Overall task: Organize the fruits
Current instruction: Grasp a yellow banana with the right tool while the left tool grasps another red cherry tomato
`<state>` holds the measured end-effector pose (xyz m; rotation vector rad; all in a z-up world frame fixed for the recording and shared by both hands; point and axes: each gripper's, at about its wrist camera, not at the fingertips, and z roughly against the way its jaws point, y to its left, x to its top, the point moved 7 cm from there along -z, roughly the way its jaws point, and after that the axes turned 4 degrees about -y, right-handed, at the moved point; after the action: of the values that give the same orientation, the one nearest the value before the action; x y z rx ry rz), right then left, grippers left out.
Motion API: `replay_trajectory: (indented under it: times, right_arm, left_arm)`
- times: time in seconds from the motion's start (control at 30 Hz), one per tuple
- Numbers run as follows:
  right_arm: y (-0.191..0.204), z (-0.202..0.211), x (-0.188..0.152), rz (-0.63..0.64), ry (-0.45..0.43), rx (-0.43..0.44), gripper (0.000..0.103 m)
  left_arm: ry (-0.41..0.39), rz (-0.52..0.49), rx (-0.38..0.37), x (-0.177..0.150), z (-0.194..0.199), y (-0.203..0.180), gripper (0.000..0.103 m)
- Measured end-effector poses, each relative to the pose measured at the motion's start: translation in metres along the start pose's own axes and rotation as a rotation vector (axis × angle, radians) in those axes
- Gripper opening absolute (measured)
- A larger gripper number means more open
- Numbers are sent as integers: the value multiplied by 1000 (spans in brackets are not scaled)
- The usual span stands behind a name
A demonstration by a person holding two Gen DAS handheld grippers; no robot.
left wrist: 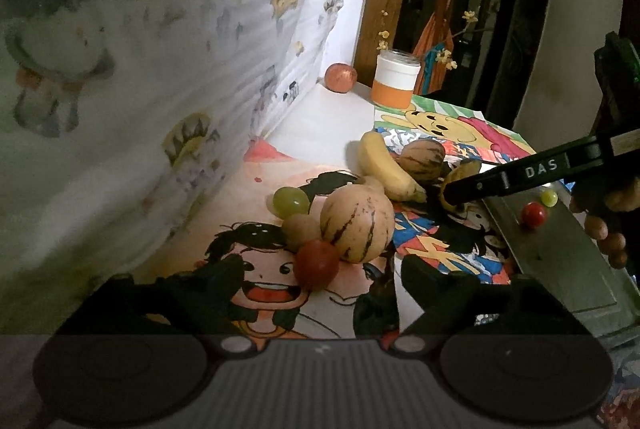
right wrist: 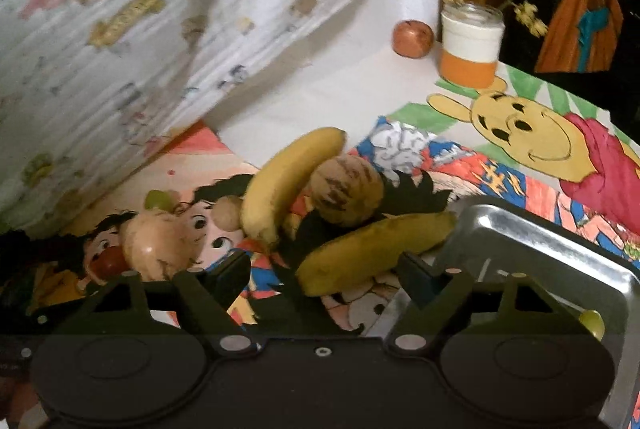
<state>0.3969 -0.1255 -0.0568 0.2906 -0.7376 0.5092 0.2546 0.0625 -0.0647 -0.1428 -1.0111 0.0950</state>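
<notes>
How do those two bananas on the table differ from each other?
The brighter banana is clean yellow; the duller banana is greenish-brown and blotchy. The brighter banana lies among the other fruit, against a dark striped melon; the duller banana lies beside the metal tray, one end at its corner. The right gripper has its open fingers either side of the duller banana; the brighter one has no gripper around it. Both lie on the cartoon cloth, outside the tray.

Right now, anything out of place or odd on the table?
One orange-red fruit sits alone at the back beside the orange-and-white jar, apart from the pile. The dark banana lies against the metal tray rim.
</notes>
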Motion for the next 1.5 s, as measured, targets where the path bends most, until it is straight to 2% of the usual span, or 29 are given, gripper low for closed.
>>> replay_trajectory:
  times: [0.23, 0.33, 0.7, 0.87, 1.13, 1.23, 1.37, 1.5]
  right_arm:
    - [-2, -11, 6, -23, 15, -60, 81]
    - [-3, -17, 9, -31, 25, -66, 80]
    - [-18, -32, 13, -120, 30, -64, 80]
    - [-19, -36, 9, -123, 26, -69, 70]
    - [-24, -30, 2, -114, 12, -99, 42]
    - [-22, -29, -2, -112, 16, -77, 34]
    - [-13, -26, -5, -100, 16, -59, 34]
    - [-5, -19, -10, -106, 19, -19, 34]
  left_arm:
    - [22, 36, -12, -2, -6, 2, 74]
    - [32, 52, -15, -3, -9, 3, 66]
    - [36, 79, -24, -1, -14, 3, 54]
    - [38, 80, -20, -1, -16, 2, 47]
    - [36, 94, -6, 0, -19, 4, 39]
    - [38, 94, -3, 0, -19, 3, 39]
    - [43, 95, -5, -1, -19, 2, 33]
    - [42, 91, 0, -1, -20, 1, 32]
